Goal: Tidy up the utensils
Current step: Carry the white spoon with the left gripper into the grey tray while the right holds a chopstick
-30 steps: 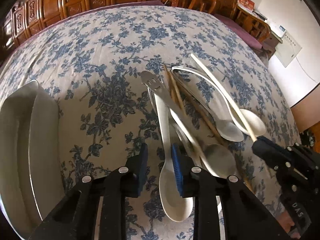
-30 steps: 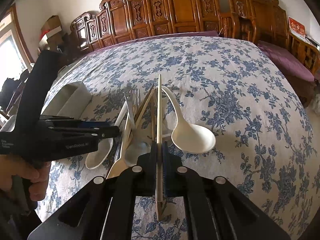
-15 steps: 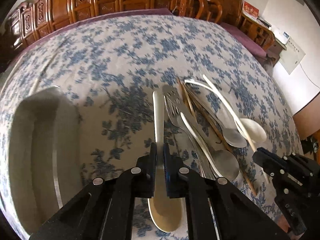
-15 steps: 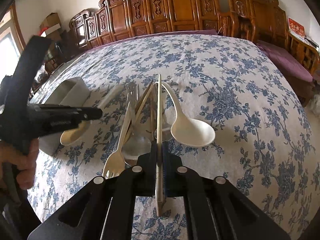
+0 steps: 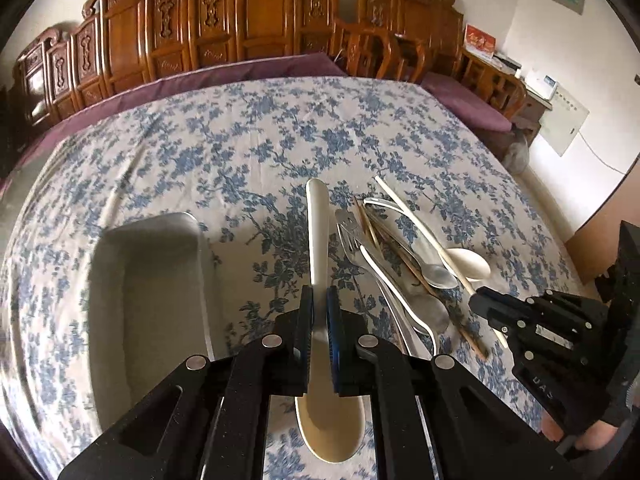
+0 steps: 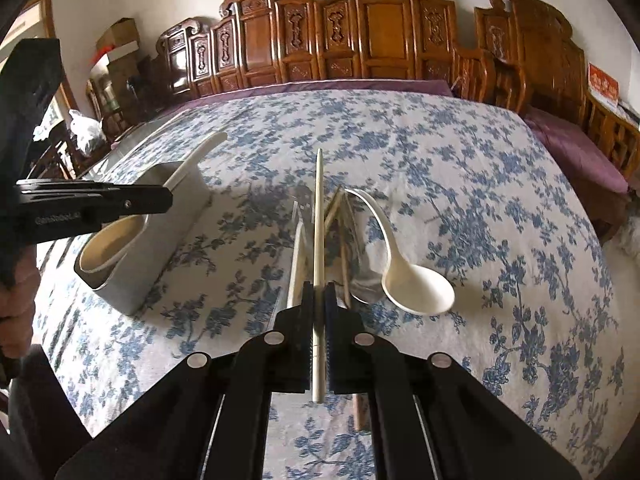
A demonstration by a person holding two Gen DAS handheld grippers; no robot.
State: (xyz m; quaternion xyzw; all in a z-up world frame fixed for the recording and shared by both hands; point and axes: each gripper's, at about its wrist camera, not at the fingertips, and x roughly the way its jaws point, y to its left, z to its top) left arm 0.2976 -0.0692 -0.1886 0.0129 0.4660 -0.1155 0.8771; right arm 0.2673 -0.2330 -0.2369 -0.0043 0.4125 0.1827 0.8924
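Note:
My left gripper is shut on a cream soup spoon and holds it lifted, beside a metal tray. In the right wrist view the spoon hangs over the near end of the tray. My right gripper is shut on a pale chopstick above the utensil pile. The pile holds a fork, metal spoons, brown chopsticks and another cream soup spoon.
The table has a blue floral cloth. Carved wooden chairs stand along the far edge. The person's left hand shows at the left edge of the right wrist view.
My left gripper closed on the cream soup spoon, lifted it from the pile and carried it left to the tray. My right gripper kept holding the chopstick.

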